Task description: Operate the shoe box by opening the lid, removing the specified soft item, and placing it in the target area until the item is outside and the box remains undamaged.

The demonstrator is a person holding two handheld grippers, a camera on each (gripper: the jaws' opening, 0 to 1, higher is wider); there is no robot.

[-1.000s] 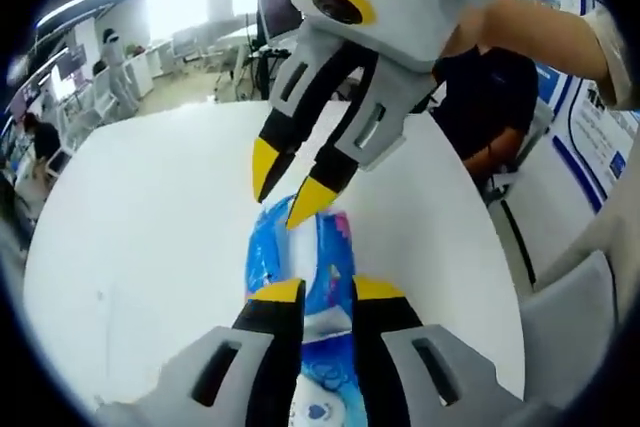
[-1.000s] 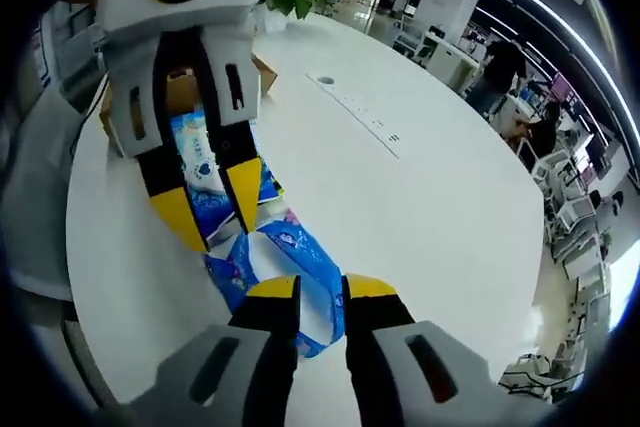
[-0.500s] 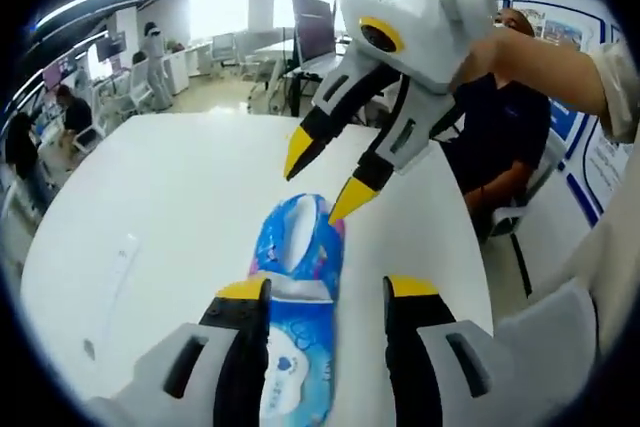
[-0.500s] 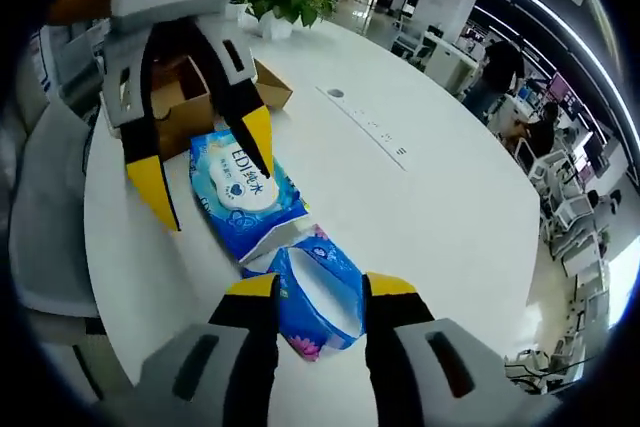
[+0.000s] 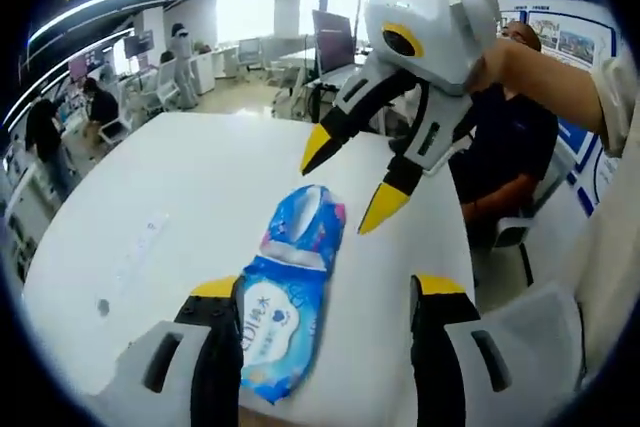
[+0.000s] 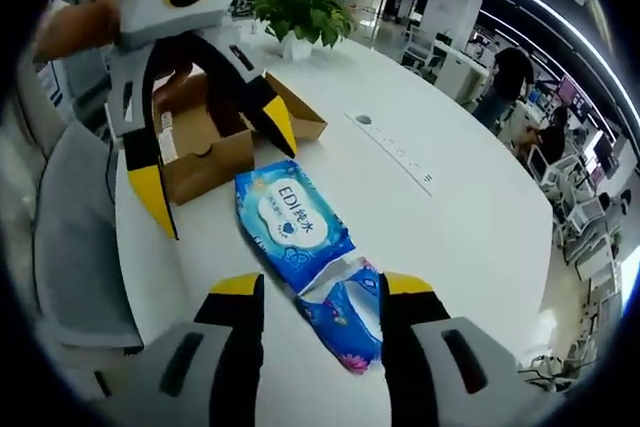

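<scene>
Lying flat on the white round table (image 5: 180, 207), a blue soft plastic pack of wet wipes (image 5: 288, 302) with a white oval label rests outside the brown cardboard shoe box (image 6: 215, 137). In the left gripper view, the left gripper (image 5: 325, 292), with black jaws and yellow tips, stands with its jaws wide apart to either side of the pack's near end, clasping nothing. In that same view the right gripper (image 5: 345, 182), white-bodied with yellow-tipped black jaws, hangs above the pack's far, crumpled end with its jaws spread and apart from the wrapper. In the right gripper view the pack (image 6: 300, 237) lies between the two grippers, its printed label facing up and its torn, folded end nearest the right gripper (image 6: 320, 292), whose jaws are parted and empty. The left gripper (image 6: 215, 172) appears there over the shoe box, jaws splayed, one tip beside the box's front wall and the other near its raised flap. The shoe box stands open just beyond the pack, near the table edge. A green potted plant (image 6: 300, 17) stands further back on the table. A grey chair (image 6: 75, 247) stands beside the table.
</scene>
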